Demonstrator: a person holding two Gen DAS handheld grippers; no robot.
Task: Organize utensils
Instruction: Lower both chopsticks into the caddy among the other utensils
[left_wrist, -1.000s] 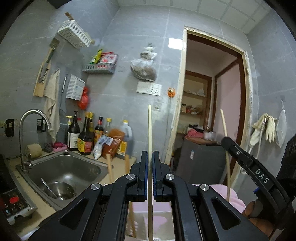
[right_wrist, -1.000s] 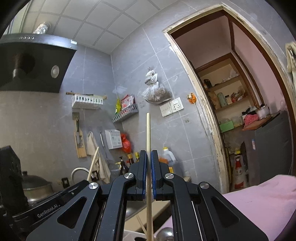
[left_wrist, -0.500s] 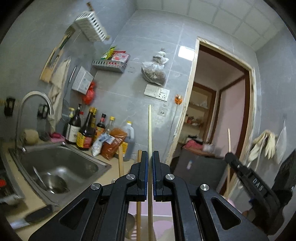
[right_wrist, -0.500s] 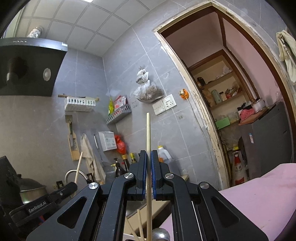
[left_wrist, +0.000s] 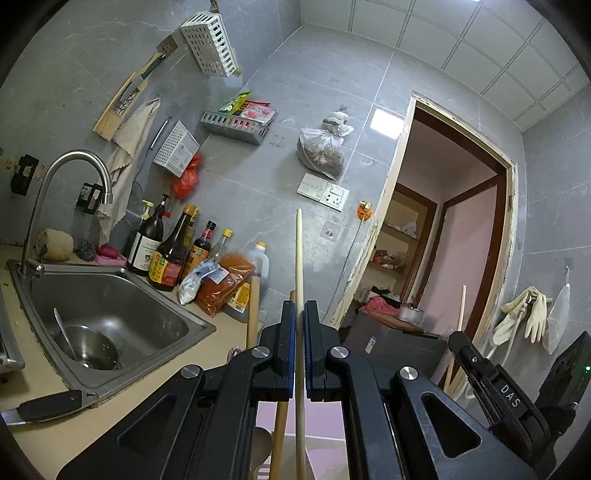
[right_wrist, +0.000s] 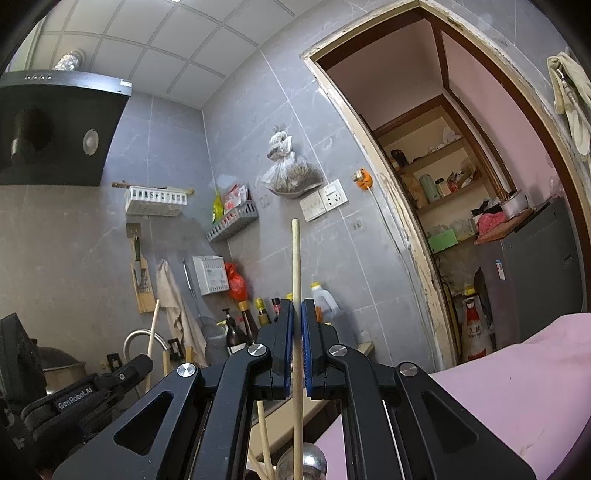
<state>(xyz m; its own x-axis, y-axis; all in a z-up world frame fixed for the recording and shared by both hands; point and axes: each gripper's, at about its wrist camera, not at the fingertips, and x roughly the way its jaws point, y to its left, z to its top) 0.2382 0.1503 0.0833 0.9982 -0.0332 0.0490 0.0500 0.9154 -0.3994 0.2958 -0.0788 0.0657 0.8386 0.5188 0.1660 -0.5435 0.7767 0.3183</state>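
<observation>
My left gripper (left_wrist: 299, 314) is shut on a pale wooden chopstick (left_wrist: 299, 258) that stands upright between the blue pads. My right gripper (right_wrist: 297, 314) is shut on a second wooden chopstick (right_wrist: 295, 266), also upright. The right gripper (left_wrist: 480, 365) shows at the lower right of the left wrist view with its chopstick (left_wrist: 460, 310). The left gripper (right_wrist: 96, 387) shows at the lower left of the right wrist view. Below the left gripper stand more wooden handles (left_wrist: 253, 310) and a spoon (left_wrist: 260, 446). Below the right gripper are more chopsticks (right_wrist: 264, 439) and a metal ladle end (right_wrist: 312, 461).
A steel sink (left_wrist: 110, 310) with a tap (left_wrist: 74, 162) lies to the left, a metal bowl (left_wrist: 90, 347) in it. Sauce bottles (left_wrist: 170, 251) and packets line the wall. A black knife handle (left_wrist: 48, 406) lies on the counter. A pink cloth (right_wrist: 517, 387) lies at the right. A doorway (left_wrist: 454, 221) opens behind.
Both grippers keep hold of their chopsticks. The left wrist view has tilted clockwise and shifted right, so the sink sits further left. The right wrist view has dropped slightly.
</observation>
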